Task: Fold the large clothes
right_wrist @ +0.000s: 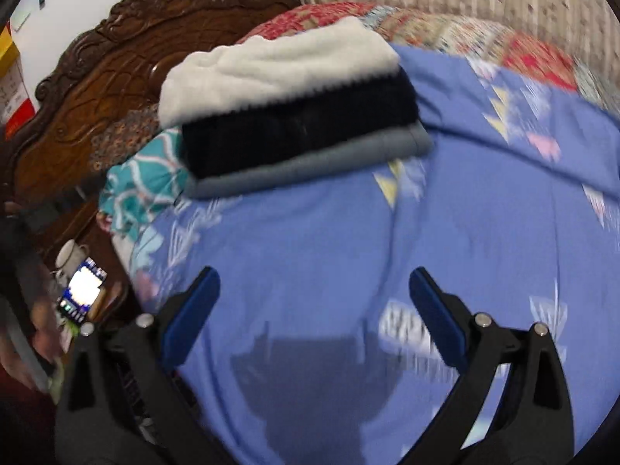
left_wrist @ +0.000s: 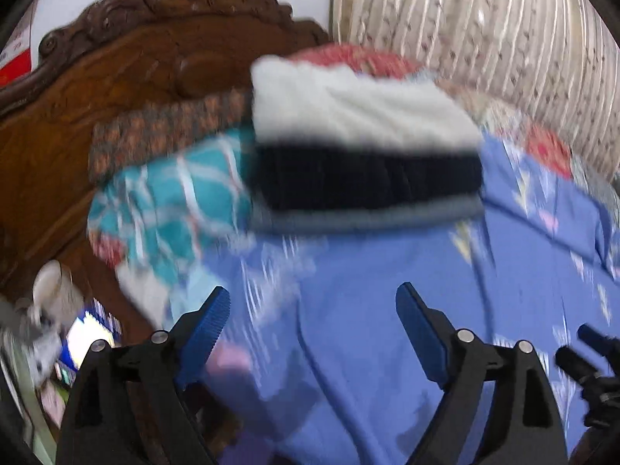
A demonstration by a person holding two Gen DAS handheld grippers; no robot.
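While both wrist views are smeared by blur, the left gripper plainly hangs with its blue-padded jaws spread wide and nothing between them, above the blue patterned bedsheet. The right gripper is likewise wide apart and empty over the same sheet. Farther up the bed sits a stack of three folded garments: a fluffy white one on top, a dark navy ribbed one in the middle, a grey one underneath. A teal patterned pillow lies just beside the stack, near the carved dark wooden headboard.
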